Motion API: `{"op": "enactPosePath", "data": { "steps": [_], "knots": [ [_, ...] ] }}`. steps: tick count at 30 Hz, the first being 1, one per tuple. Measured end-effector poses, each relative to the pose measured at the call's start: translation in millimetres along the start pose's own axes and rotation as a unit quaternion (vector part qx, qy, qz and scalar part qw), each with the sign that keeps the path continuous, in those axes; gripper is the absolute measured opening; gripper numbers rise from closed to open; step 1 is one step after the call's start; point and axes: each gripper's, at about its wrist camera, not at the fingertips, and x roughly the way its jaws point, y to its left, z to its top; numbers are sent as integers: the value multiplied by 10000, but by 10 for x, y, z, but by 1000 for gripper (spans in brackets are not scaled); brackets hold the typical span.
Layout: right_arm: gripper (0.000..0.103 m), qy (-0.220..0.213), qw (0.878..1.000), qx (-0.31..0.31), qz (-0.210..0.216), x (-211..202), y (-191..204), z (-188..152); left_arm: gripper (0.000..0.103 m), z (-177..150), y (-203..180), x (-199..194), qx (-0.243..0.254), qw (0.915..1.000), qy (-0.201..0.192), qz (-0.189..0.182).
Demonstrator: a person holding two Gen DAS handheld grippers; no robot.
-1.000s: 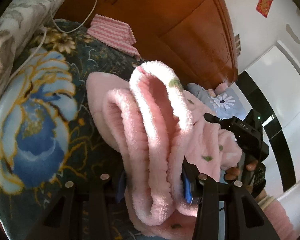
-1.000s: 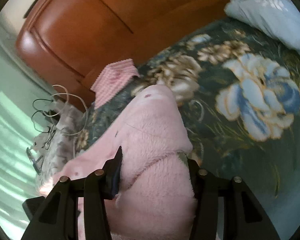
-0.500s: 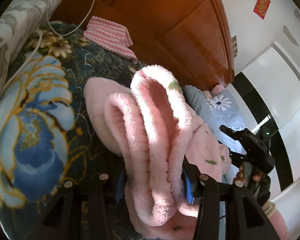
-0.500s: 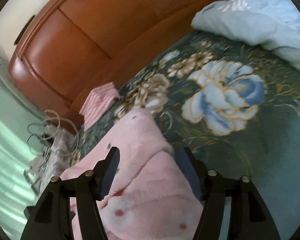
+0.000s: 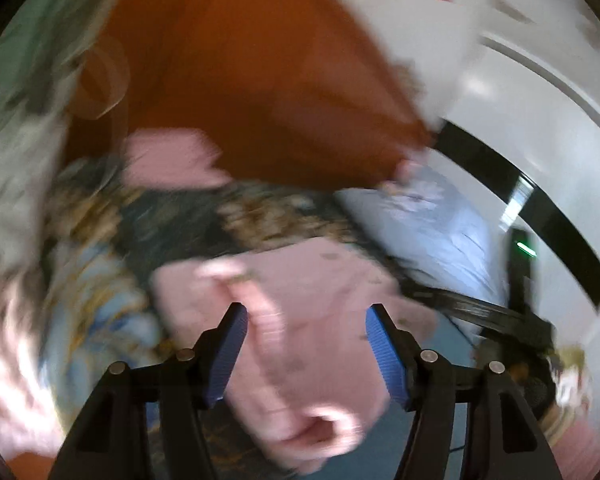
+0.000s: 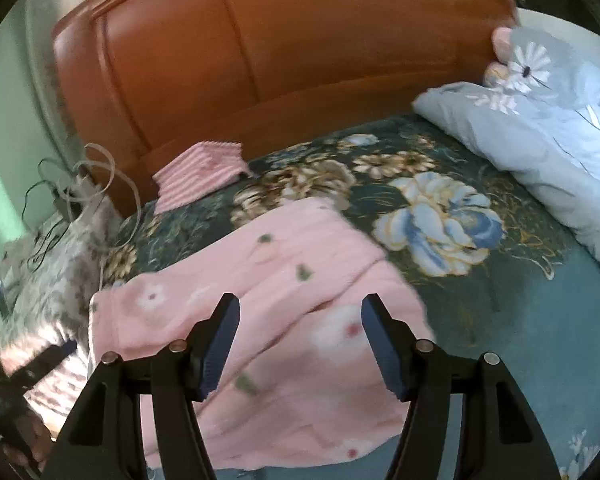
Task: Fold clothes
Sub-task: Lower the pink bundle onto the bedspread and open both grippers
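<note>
Floral bedspread below; the pink fleece garment lies folded on it; left gripper opening, nothing clamped; right gripper released; more folds probably remain.

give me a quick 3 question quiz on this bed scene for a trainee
1. True or false: the right claw is clamped on the pink fleece garment.
2. What lies by the wooden headboard? A) pink striped cloth B) a book C) a shoe
3. Fill in: the grey-blue quilt carries a ____ pattern.

Key: 1 false, its pads stand clear of the garment on the floral bedspread; 2 A, the pink striped cloth; 3 daisy.
</note>
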Motion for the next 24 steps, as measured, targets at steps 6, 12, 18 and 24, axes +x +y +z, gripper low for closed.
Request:
{"op": "enactPosePath", "data": {
  "steps": [6,12,18,24],
  "knots": [
    [65,241,9996,-77,115,175,77,-98,67,-268,-46,437,278,9977,620,79],
    [65,334,9992,195,15,252,-141,-289,67,-310,303,522,-484,9959,759,-129],
    [65,274,9980,564,35,338,-198,-453,67,-297,289,480,-405,9959,792,-137],
    [65,-120,9974,676,-196,-31,-61,-658,67,-409,77,333,145,9962,782,350]
  ]
}}
